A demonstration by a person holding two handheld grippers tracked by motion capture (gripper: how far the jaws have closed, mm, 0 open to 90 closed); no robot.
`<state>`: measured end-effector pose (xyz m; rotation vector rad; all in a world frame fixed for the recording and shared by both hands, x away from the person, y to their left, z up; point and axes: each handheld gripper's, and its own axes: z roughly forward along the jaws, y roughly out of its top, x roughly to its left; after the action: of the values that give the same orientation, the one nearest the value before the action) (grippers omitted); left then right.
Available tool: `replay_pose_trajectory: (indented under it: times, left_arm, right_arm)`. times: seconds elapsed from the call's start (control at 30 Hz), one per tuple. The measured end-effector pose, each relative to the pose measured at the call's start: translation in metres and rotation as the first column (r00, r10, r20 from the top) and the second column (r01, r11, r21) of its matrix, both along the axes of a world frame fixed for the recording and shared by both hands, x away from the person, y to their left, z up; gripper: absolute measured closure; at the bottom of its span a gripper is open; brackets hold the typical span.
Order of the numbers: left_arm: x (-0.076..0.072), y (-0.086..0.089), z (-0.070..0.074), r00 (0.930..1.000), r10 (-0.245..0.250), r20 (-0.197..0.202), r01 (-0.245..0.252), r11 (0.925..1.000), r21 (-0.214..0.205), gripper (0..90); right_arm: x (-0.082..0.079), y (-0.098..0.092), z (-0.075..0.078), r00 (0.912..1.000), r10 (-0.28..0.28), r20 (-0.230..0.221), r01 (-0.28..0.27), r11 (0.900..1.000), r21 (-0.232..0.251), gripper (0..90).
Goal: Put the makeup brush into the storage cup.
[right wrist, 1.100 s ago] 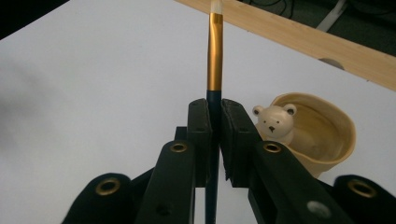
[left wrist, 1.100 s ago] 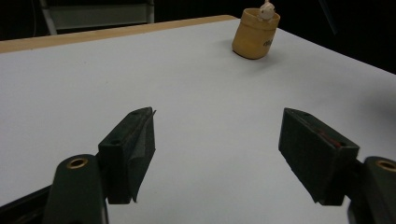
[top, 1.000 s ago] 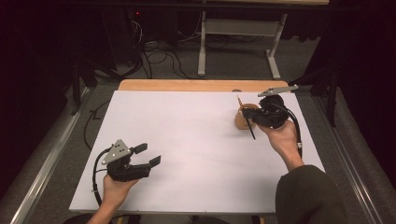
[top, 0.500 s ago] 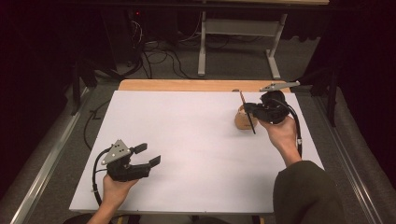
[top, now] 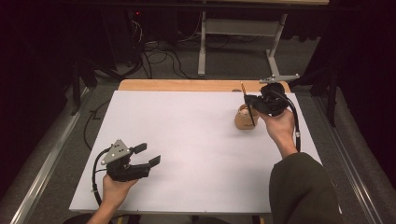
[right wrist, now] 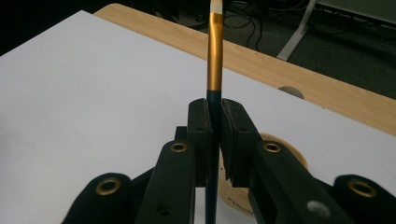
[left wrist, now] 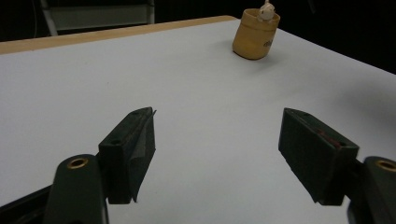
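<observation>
My right gripper (top: 251,100) is shut on a thin brush (top: 243,89) with a dark handle and a gold band. It holds the brush nearly upright over a tan cup (top: 243,121) at the far right of the white mat. In the right gripper view the jaws (right wrist: 213,109) pinch the dark handle, the gold band of the brush (right wrist: 215,51) rises above them, and the cup (right wrist: 286,150) lies just below. My left gripper (top: 148,154) rests open and empty at the near left. Its fingers (left wrist: 135,140) stand wide apart, pointing toward the cup (left wrist: 254,37).
A white mat (top: 187,140) covers a wooden table whose far edge (top: 187,85) shows bare. A metal table leg frame (top: 201,42) and cables lie on the floor beyond. A small pale thing (left wrist: 267,9) shows at the cup's rim.
My right gripper has shifted slightly toward the far edge with the brush, which now stands a little higher over the cup. The left gripper has stayed still.
</observation>
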<state>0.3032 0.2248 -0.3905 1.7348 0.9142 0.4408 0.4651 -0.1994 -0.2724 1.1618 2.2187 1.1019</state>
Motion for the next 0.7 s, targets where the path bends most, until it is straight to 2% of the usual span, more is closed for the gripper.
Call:
replay_pose_trajectory:
  times: [0.33,0.47,0.7]
  left_arm:
    - [0.000,0.000,0.000,1.0000,-0.003,-0.001,0.003,1.0000,0.004,27.6]
    - [0.000,0.000,0.000,1.0000,0.000,-0.001,0.000,1.0000,0.001,27.6]
    - [0.000,0.000,0.000,1.0000,0.000,-0.001,0.000,1.0000,0.002,27.6]
  right_arm:
    - [0.010,-0.002,0.003,0.9993,-0.031,0.019,0.030,0.9991,0.028,84.7]
    - [0.014,-0.004,0.002,0.9986,-0.047,0.023,0.046,0.9986,0.025,84.8]
    - [0.020,-0.008,0.000,0.9976,-0.068,0.015,0.067,0.9970,0.039,84.7]
